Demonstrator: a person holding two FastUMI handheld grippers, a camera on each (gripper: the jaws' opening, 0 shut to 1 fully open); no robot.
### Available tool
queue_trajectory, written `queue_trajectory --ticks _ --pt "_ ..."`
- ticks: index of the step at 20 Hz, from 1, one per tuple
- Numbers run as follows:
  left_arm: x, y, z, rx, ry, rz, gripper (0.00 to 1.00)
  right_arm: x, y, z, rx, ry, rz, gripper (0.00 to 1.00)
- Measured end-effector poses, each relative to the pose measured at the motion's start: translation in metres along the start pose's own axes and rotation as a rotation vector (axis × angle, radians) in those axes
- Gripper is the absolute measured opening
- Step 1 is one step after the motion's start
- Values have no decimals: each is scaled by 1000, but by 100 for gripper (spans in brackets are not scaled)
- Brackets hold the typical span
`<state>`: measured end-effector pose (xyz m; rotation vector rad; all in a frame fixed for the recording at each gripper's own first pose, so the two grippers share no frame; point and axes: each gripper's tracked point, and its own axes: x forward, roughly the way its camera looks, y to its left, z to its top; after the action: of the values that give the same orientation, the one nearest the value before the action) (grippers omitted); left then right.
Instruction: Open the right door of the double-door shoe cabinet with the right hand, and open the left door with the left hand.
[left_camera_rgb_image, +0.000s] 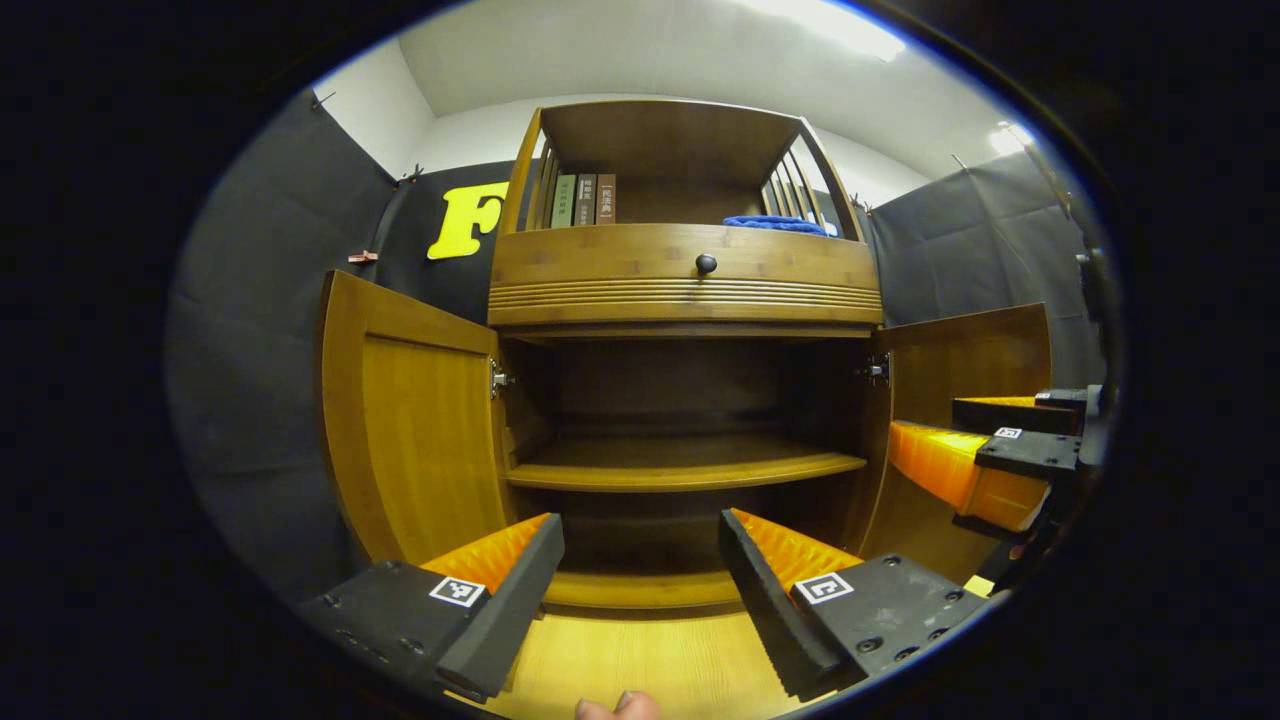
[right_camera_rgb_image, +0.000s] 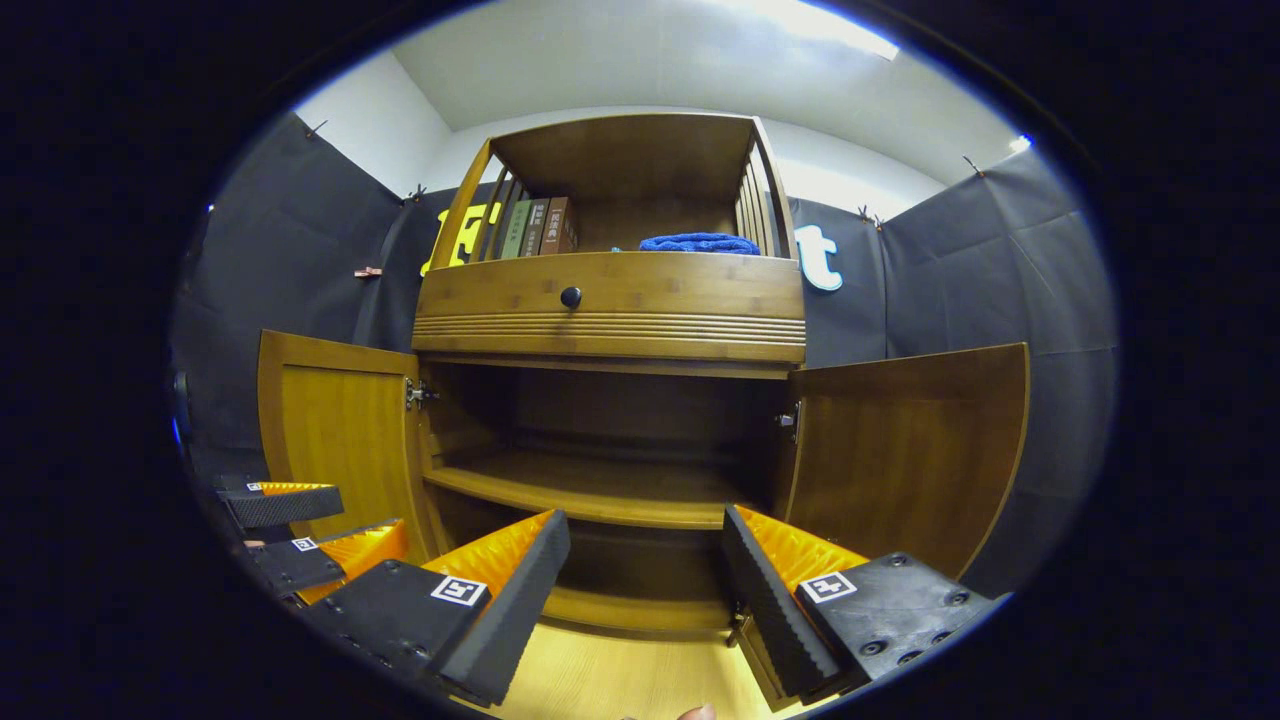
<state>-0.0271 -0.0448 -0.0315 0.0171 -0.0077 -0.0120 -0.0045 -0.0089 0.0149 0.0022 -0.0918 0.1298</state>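
Observation:
The wooden shoe cabinet (left_camera_rgb_image: 685, 290) stands straight ahead with both doors swung wide. Its left door (left_camera_rgb_image: 410, 430) and right door (left_camera_rgb_image: 965, 365) hang open, and the inner shelf (left_camera_rgb_image: 685, 462) is bare. My left gripper (left_camera_rgb_image: 640, 560) is open in front of the lower opening, holding nothing. In the right gripper view the left door (right_camera_rgb_image: 340, 440) and right door (right_camera_rgb_image: 910, 450) flank the cabinet (right_camera_rgb_image: 610, 300). My right gripper (right_camera_rgb_image: 645, 565) is open and holds nothing. The right gripper (left_camera_rgb_image: 1000, 455) also appears beside the right door, and the left gripper (right_camera_rgb_image: 290, 530) by the left door.
Three books (left_camera_rgb_image: 584, 199) and a folded blue cloth (left_camera_rgb_image: 775, 224) sit on the top shelf. A drawer with a black knob (left_camera_rgb_image: 706, 263) is above the doors. Light wooden floor (left_camera_rgb_image: 620, 665) lies before the cabinet. A fingertip (left_camera_rgb_image: 615, 707) shows at the bottom edge.

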Motion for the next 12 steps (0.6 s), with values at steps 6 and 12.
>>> queue_trajectory --ticks 6,12 --pt "-7 -11 2 -2 -12 0 96 -9 -13 -1 9 0 -7 99" --pt "-9 -18 9 2 -21 4 96 -12 -21 -1 -4 1 -3 98"
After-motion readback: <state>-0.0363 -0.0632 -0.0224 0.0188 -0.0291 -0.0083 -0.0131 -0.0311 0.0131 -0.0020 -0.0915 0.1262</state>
